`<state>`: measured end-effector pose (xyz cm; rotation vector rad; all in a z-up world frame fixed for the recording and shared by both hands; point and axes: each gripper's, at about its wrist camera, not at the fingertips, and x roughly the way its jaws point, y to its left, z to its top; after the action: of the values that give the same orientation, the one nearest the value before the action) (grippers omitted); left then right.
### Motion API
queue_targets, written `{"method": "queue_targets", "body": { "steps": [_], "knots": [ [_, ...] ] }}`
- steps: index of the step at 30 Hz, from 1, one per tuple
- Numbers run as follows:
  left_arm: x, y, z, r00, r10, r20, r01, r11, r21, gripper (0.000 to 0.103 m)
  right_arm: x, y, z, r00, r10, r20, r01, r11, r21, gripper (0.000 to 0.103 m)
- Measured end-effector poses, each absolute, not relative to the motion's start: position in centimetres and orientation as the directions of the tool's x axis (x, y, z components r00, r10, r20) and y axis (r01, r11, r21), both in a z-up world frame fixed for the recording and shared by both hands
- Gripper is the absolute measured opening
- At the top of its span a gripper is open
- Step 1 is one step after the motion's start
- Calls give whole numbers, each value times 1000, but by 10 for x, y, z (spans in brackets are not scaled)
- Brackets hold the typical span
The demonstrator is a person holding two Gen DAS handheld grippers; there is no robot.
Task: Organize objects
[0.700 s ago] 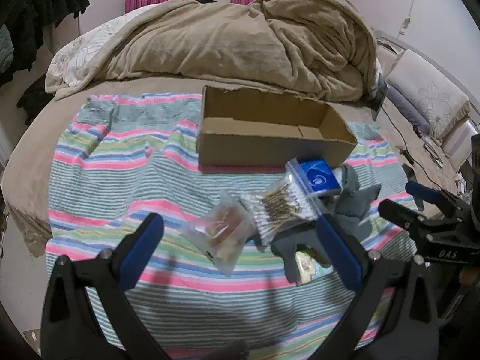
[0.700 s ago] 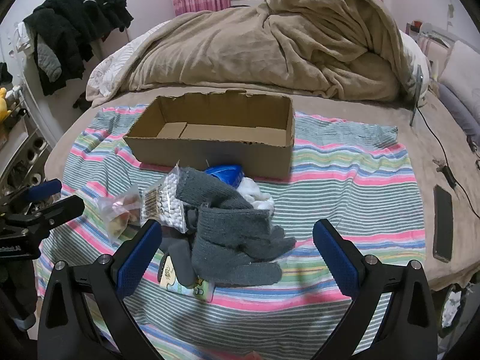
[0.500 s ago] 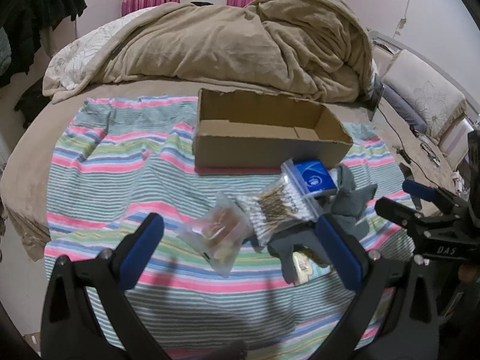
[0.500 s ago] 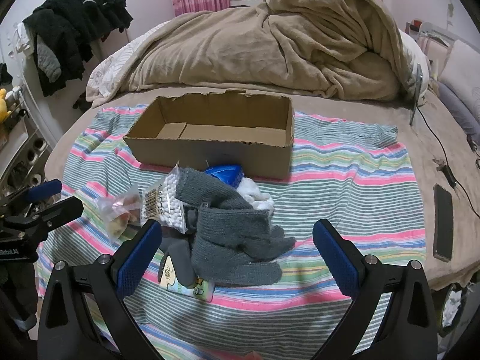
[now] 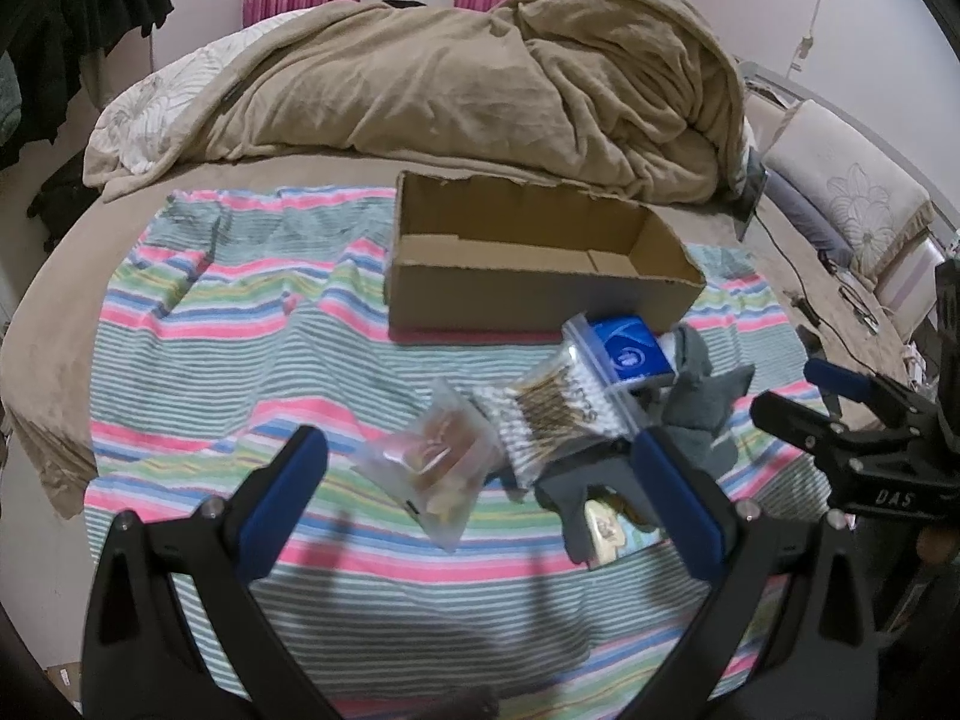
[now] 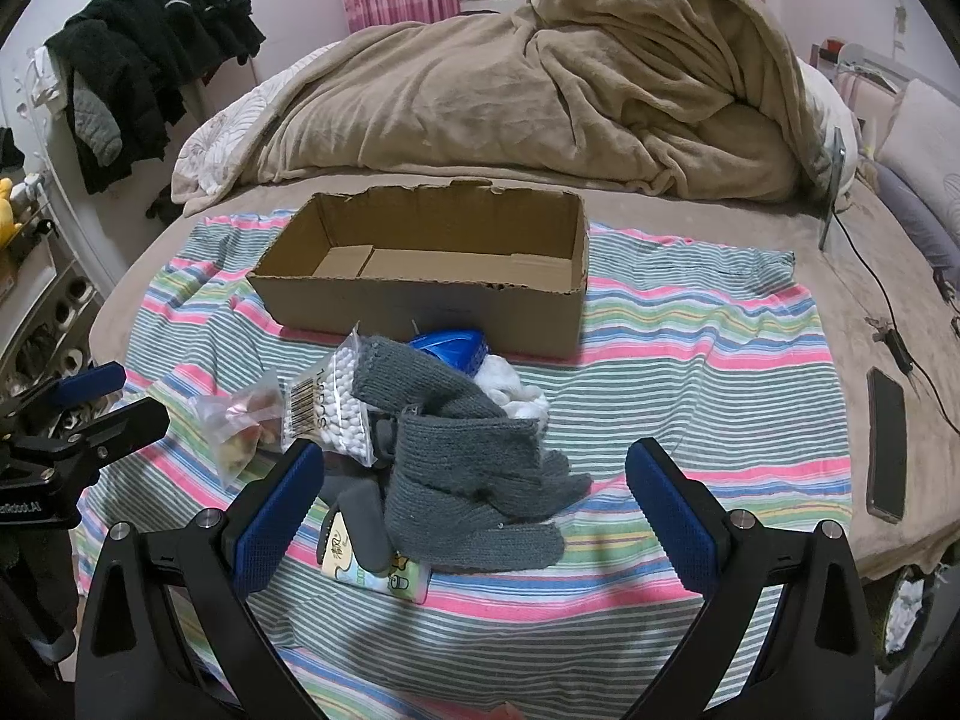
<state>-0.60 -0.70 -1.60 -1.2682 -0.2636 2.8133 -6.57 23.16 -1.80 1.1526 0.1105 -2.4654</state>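
On the bed's striped towel [image 6: 690, 360], a loose pile waits just before an empty cardboard box [image 6: 432, 282], likely its destination. Left to right: a snack pouch [image 5: 435, 468], a cotton-swab bag [image 5: 552, 408], a blue tissue pack [image 5: 630, 351], and grey gloves [image 6: 468, 468] draped over the rest. Left tool [image 5: 486, 504] and right tool [image 6: 474, 516] both hang spread wide, holding nothing. Compared with a moment ago, the left view has shifted only slightly; the items lie unmoved.

One box [image 6: 420, 306], perhaps two gloves [image 6: 474, 480], two bags [image 5: 558, 414].
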Motion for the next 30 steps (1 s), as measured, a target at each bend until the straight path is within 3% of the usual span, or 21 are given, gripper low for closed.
{"method": "queue_targets", "body": {
  "steps": [30],
  "knots": [
    [-3,-9,-15,-666,118,-737,24,-983,-179,102,-66,232,-18,-572,-331,-751,396,-913,101,102]
  ]
}}
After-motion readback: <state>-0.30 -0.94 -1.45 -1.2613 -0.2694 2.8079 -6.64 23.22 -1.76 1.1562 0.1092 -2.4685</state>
